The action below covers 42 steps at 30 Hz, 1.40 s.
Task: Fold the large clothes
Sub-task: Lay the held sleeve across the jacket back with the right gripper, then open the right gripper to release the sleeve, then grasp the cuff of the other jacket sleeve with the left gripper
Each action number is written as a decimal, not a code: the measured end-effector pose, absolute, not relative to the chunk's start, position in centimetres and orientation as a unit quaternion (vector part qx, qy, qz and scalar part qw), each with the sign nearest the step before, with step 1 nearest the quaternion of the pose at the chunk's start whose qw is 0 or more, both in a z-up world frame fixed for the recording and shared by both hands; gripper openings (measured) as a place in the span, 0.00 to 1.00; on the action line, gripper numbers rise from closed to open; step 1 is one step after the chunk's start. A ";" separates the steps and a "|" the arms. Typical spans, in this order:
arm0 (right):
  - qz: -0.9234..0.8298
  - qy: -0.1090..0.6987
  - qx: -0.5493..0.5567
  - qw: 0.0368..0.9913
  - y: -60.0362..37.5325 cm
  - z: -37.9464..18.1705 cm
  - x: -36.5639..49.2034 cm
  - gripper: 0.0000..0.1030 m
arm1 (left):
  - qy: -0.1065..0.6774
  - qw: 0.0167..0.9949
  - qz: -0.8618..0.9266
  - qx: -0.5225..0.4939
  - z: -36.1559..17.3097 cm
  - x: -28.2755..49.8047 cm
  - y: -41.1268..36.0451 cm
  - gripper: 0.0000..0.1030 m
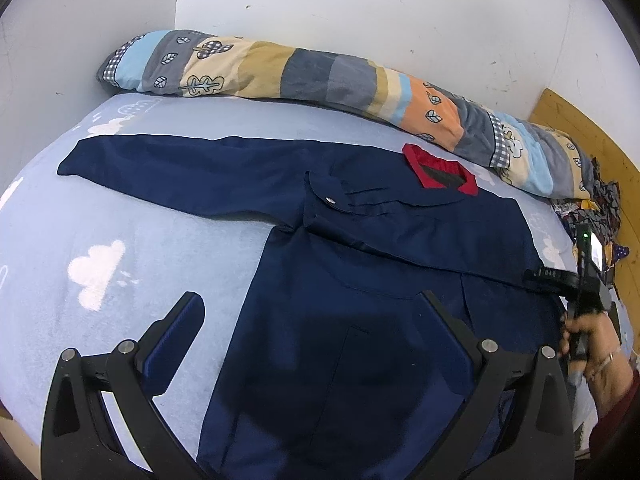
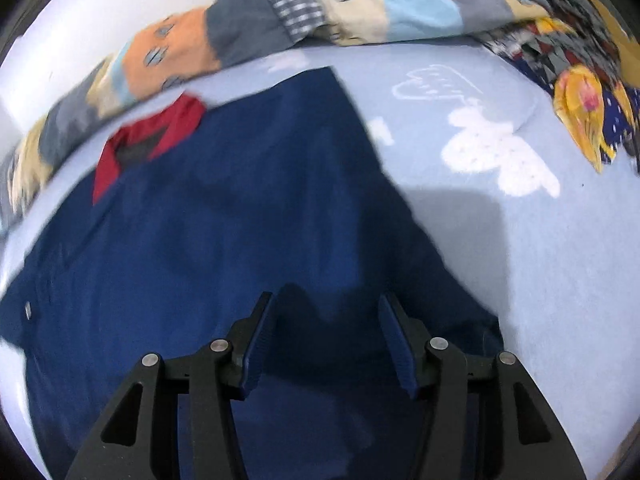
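A navy jacket (image 1: 360, 264) with a red collar (image 1: 438, 172) lies spread flat on the light blue bed (image 1: 132, 248), one sleeve stretched out to the left and the collar toward the far patchwork quilt (image 1: 304, 72). The left claw (image 1: 312, 308) hovers released above the jacket's near part. The right claw (image 2: 326, 312) is also released, over the jacket's right side.

Legible text: none confirmed. One item bears markings: the right gripper (image 1: 560, 278), seen from the left wrist view at the jacket's (image 1: 360, 340) edge, carries small pale characters on its black finger, too small to read. The sheet (image 1: 100, 272) and quilt (image 1: 280, 68) carry only printed cloud, leaf and tree motifs, no lettering.
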State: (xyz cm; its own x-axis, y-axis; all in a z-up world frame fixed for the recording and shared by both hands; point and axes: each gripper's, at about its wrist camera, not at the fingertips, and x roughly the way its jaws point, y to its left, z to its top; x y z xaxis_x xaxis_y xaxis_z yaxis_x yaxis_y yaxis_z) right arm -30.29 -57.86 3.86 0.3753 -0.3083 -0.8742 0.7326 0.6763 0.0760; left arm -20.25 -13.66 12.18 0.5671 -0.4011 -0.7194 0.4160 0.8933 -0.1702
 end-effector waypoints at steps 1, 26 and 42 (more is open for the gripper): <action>-0.322 0.448 0.225 0.803 -56.9 4.4 -30.7 0.53 | 0.403 0.885 -0.231 0.010 12.2 -20.3 -13.7 1.00; -0.175 0.401 0.295 0.849 -44.0 7.7 -32.2 0.67 | 0.426 0.880 -0.205 0.051 9.0 -21.0 -17.2 1.00; -0.167 0.373 0.344 0.845 -48.4 10.1 -34.7 0.68 | 0.450 0.877 -0.158 -0.056 12.0 -14.9 -8.6 1.00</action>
